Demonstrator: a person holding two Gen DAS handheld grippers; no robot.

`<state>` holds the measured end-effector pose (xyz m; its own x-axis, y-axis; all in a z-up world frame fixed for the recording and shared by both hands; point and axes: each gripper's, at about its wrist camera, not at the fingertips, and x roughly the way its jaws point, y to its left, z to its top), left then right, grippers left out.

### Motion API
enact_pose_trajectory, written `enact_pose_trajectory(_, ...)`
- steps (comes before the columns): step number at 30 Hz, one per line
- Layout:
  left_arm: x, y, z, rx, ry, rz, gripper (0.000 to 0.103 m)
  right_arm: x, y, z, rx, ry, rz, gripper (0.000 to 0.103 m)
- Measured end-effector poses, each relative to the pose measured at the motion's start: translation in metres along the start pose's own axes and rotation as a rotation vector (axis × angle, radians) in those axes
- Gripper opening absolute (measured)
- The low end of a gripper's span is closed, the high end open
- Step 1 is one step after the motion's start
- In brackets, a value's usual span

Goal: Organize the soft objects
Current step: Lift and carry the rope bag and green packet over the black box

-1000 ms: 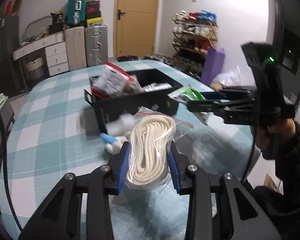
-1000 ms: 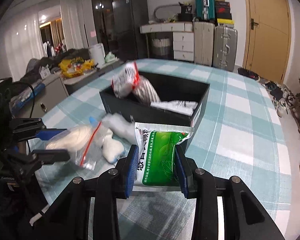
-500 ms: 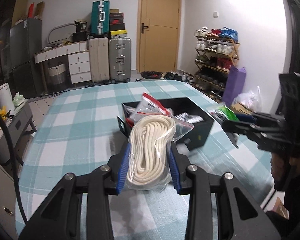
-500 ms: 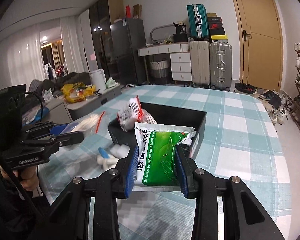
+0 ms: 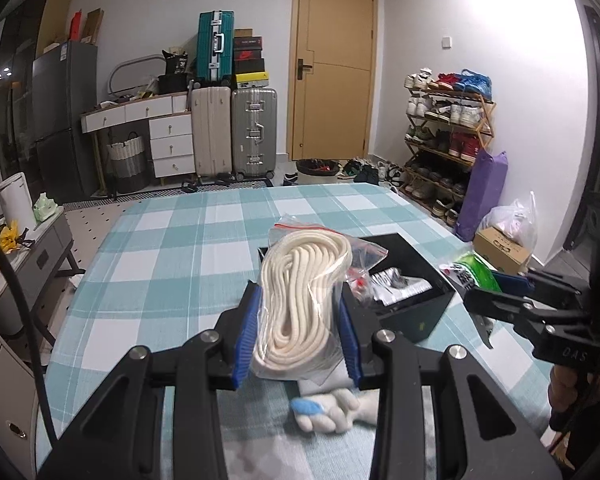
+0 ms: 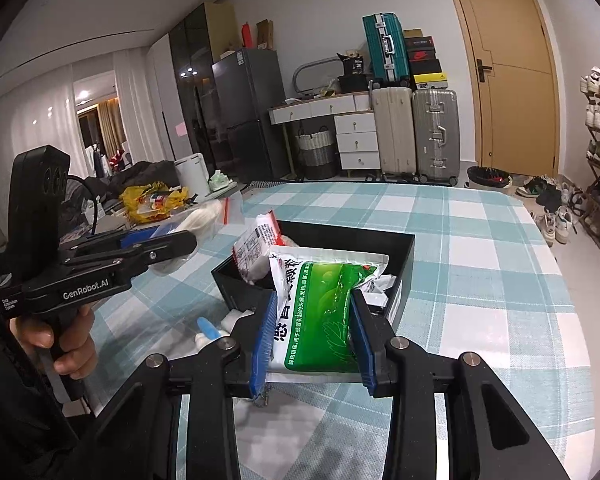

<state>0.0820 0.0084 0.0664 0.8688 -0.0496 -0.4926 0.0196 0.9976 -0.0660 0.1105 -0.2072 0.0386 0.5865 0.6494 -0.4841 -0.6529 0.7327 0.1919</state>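
My left gripper (image 5: 300, 320) is shut on a clear zip bag of coiled white rope (image 5: 302, 292), held above the checked tablecloth in front of the black box (image 5: 416, 316). My right gripper (image 6: 314, 328) is shut on a green and white packet (image 6: 320, 316), held over the near edge of the black box (image 6: 406, 264). The box holds a red and white packet (image 6: 254, 250) and other small packs. A white soft toy with a blue part (image 5: 332, 410) lies on the table below the left gripper; it also shows in the right wrist view (image 6: 212, 330).
The table has a teal and white checked cloth (image 5: 180, 264). The right gripper shows at the right in the left wrist view (image 5: 496, 284); the left gripper shows at the left in the right wrist view (image 6: 172, 240). Suitcases, drawers, a door and a shoe rack stand behind.
Both grippers have risen and tilted up, each still holding its item. The rope bag now sits higher over the box's near left side; the box and the soft toy look lower in view.
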Motion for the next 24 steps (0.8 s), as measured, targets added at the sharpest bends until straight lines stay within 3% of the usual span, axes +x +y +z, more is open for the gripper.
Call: enact_pose_trajectory(24, 0.065, 0.015, 0.017, -0.063, 0.036, 0.000, 0.036, 0.065, -0.017, 0.041, 0.030, 0.049, -0.042, 0.036)
